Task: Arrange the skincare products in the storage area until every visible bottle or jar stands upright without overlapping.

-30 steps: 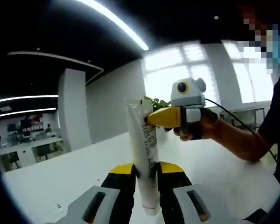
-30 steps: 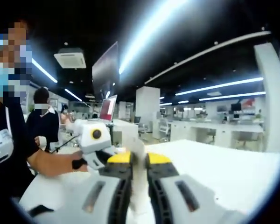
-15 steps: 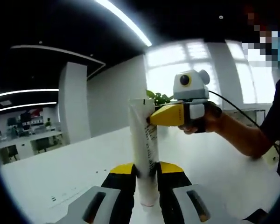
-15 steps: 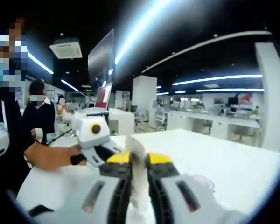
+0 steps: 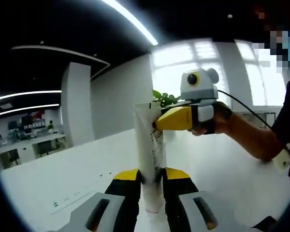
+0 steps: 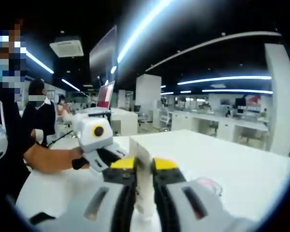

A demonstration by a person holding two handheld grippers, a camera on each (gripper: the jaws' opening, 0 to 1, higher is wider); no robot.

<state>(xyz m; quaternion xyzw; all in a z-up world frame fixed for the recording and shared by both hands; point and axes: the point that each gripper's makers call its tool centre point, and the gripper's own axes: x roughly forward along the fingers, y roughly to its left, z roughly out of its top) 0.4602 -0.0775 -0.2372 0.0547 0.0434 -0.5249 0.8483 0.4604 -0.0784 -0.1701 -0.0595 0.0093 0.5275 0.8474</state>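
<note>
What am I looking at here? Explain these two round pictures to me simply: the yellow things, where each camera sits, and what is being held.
There is no robot here. A person holds a pair of hand-operated tongs in each hand, and a fisheye camera rides on each.

The left gripper view looks along the left tongs, whose yellow-tipped jaws rise from the bottom. They are shut on the lower part of a white tube, held upright above a white table. The right tongs come in from the right, held by the person's hand, and pinch the tube's flat top end.

The right gripper view looks along the right tongs, with the tube's pale edge between the jaws. The left tongs reach in from the left.

So both tongs grip one tube.
</note>
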